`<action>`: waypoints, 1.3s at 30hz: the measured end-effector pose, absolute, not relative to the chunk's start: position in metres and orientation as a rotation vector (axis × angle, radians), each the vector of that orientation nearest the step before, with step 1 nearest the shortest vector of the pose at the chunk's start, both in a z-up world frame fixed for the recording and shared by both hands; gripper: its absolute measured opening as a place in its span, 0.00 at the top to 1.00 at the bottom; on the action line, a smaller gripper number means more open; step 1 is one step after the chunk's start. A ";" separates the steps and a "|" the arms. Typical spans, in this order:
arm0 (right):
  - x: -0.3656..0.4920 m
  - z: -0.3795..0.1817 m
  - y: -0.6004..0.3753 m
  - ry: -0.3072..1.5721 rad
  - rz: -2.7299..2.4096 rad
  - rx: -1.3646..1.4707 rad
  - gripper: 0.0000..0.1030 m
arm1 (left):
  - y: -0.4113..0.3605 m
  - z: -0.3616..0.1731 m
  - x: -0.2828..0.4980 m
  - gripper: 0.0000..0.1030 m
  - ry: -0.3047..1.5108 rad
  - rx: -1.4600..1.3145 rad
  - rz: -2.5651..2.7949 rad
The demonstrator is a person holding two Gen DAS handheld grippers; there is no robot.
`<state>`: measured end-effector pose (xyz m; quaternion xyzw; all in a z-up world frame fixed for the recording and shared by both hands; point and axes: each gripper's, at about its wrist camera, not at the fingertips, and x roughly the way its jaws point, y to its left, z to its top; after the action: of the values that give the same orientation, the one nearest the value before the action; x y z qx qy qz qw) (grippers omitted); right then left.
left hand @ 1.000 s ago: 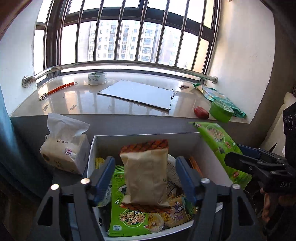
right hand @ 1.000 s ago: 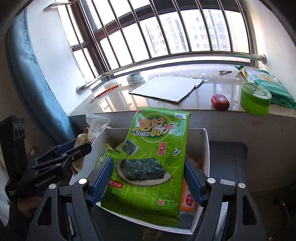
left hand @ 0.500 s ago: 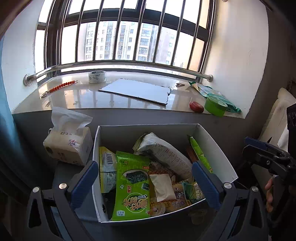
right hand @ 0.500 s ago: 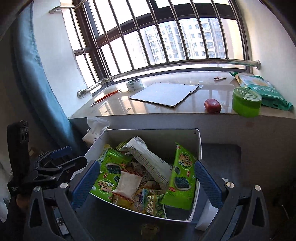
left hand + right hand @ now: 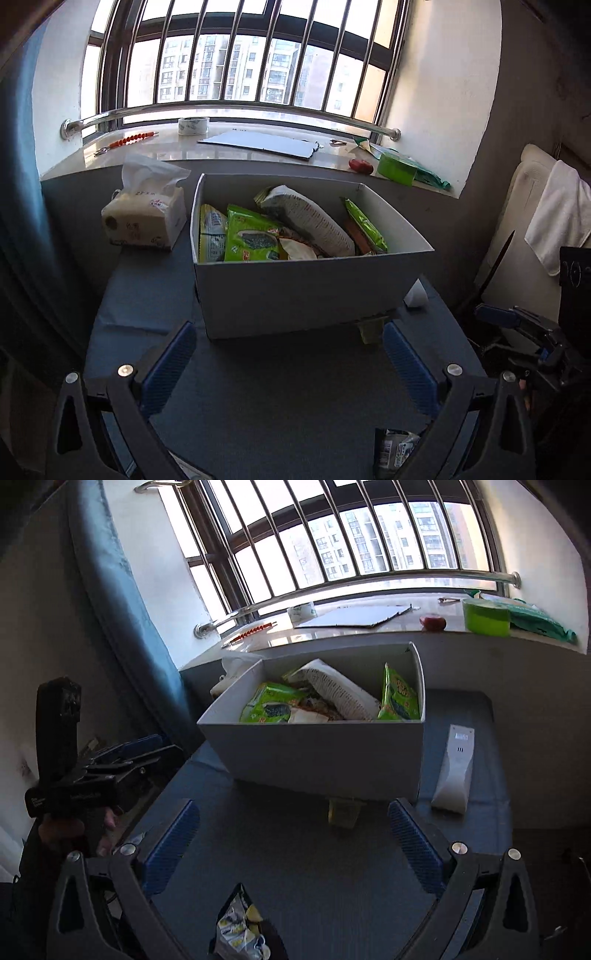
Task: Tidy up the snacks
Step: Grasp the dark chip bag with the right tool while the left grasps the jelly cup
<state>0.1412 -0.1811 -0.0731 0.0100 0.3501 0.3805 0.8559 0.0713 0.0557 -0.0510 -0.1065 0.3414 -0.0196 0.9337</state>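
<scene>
Left gripper (image 5: 288,363): fingers wide apart, nothing between them, held over the near part of the desk (image 5: 280,398)
Right gripper (image 5: 293,840): fingers wide apart, empty, held over the near edge of the desk
Box (image 5: 310,291): white, open-topped, stood toward the far edge of the desk below the windowsill; one near bottom corner appeared to sit on a small item, so the box may have been slightly tipped
Snacks in box: a green seaweed pack (image 5: 251,240) lay toward the left wall, a large white ridged bag (image 5: 310,225) leaned diagonally across the middle, a second green pack (image 5: 400,698) stood on edge against the right wall
Loose packet (image 5: 240,930): small, printed in yellow and dark, lay at the near edge of the desk, just below the right gripper
Second loose packet (image 5: 397,446): small, at the near edge, close to the left gripper's right finger
Hazard, loose packets: each sat at the near edge; a finger that brushed one sideways would likely push it off the desk
Hazard, box: a gripper that bumped the near wall could rock it on the trapped item
Hazard, contents: the piled packs were crinkly and soft; further drops could slide the leaning bag over the rim
Tissue pack (image 5: 144,218): beside the box's left wall, not touching it
</scene>
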 end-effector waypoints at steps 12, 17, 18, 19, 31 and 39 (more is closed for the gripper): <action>0.091 -0.151 -0.193 0.964 0.835 0.106 0.00 | 0.065 -0.096 0.005 0.00 0.785 -0.361 -0.010; 0.089 -0.164 -0.172 1.008 0.906 0.066 0.00 | 0.062 -0.096 0.006 0.00 0.791 -0.354 -0.014; 0.090 -0.167 -0.169 1.010 0.911 0.050 0.00 | 0.061 -0.096 0.006 0.00 0.793 -0.351 -0.016; 0.090 -0.170 -0.166 1.024 0.913 0.031 0.00 | 0.060 -0.096 0.007 0.00 0.795 -0.345 -0.018; 0.092 -0.153 -0.221 0.941 0.789 0.180 0.59 | 0.010 -0.106 0.060 0.00 0.861 -0.236 -0.132; 0.092 -0.127 -0.286 0.845 0.614 0.230 0.59 | -0.052 -0.131 0.145 0.00 0.913 -0.143 -0.101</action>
<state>0.0924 -0.2863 -0.1265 0.1097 0.4028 0.2927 0.8603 0.1449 -0.0520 -0.1311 -0.0687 0.4404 -0.0486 0.8939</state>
